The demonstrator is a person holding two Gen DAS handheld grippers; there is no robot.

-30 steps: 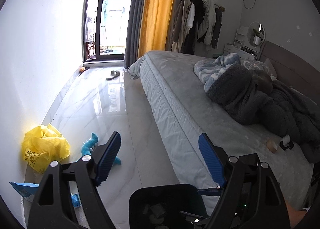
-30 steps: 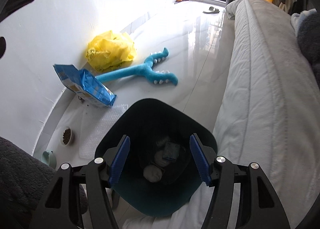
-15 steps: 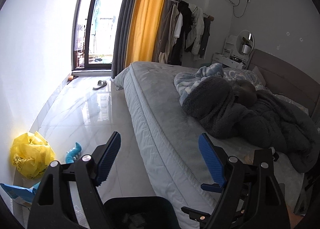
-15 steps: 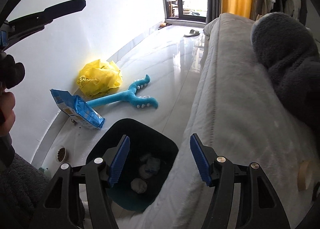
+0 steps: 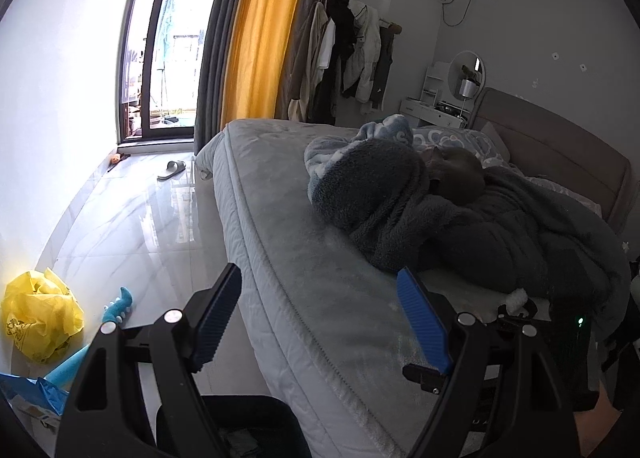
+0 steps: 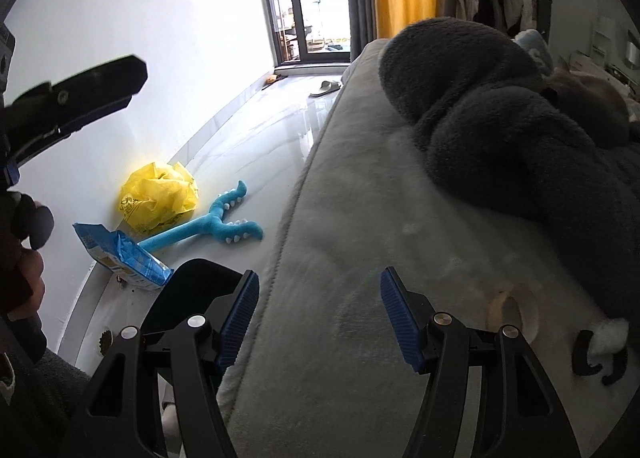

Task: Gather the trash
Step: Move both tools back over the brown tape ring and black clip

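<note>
My right gripper (image 6: 320, 322) is open and empty, hovering over the grey bed cover (image 6: 360, 258). Just to its right on the bed lie a beige tape roll (image 6: 512, 310), a white fluffy wad (image 6: 608, 334) and small black curved pieces (image 6: 588, 358). The black trash bin (image 6: 192, 290) stands on the floor against the bed, below and left of this gripper. My left gripper (image 5: 320, 318) is open too, with nothing between its pads, above the bed's edge. The bin (image 5: 224, 426) shows under it, and the white wad (image 5: 518, 298) lies to its right.
A yellow plastic bag (image 6: 160, 198), a blue plush toy (image 6: 208, 226) and a blue packet (image 6: 120, 254) lie on the glossy floor by the white wall. A dark fleece blanket (image 6: 500, 130) is heaped on the bed. A slipper (image 6: 326, 87) lies near the balcony door.
Both views have swung right, from the floor toward the bed. The right gripper has risen from over the open bin to over the bed, bringing the tape roll into view.
</note>
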